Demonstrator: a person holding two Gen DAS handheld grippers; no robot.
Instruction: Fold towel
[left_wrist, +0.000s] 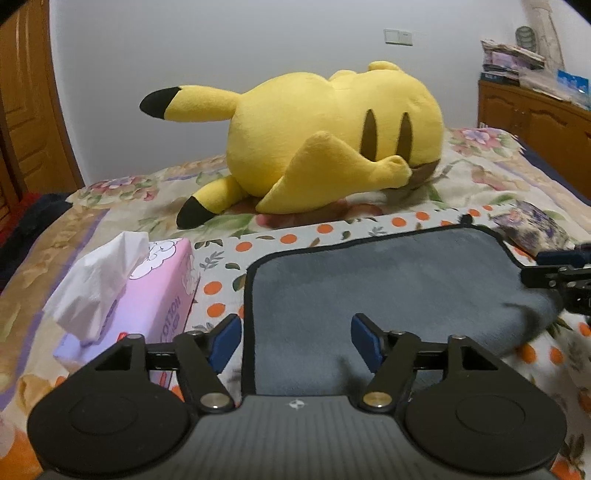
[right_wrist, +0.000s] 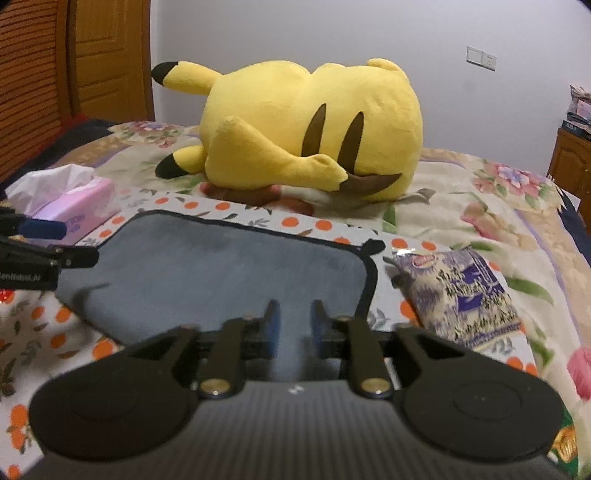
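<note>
A grey towel (left_wrist: 388, 295) with a black edge lies on a white cloth with orange dots on the bed. It also shows in the right wrist view (right_wrist: 207, 280). My left gripper (left_wrist: 295, 341) is open, its blue pads straddling the towel's left edge near the front. My right gripper (right_wrist: 293, 325) is open with a narrow gap, low over the towel's near right part. Neither holds anything. The towel's near right corner looks lifted and folded. The right gripper shows at the right edge of the left view (left_wrist: 557, 273).
A big yellow plush toy (left_wrist: 332, 140) lies behind the towel. A pink tissue box (left_wrist: 147, 295) stands left of it. A purple snack bag (right_wrist: 461, 291) lies right of it. A wooden cabinet (left_wrist: 535, 118) stands at the far right.
</note>
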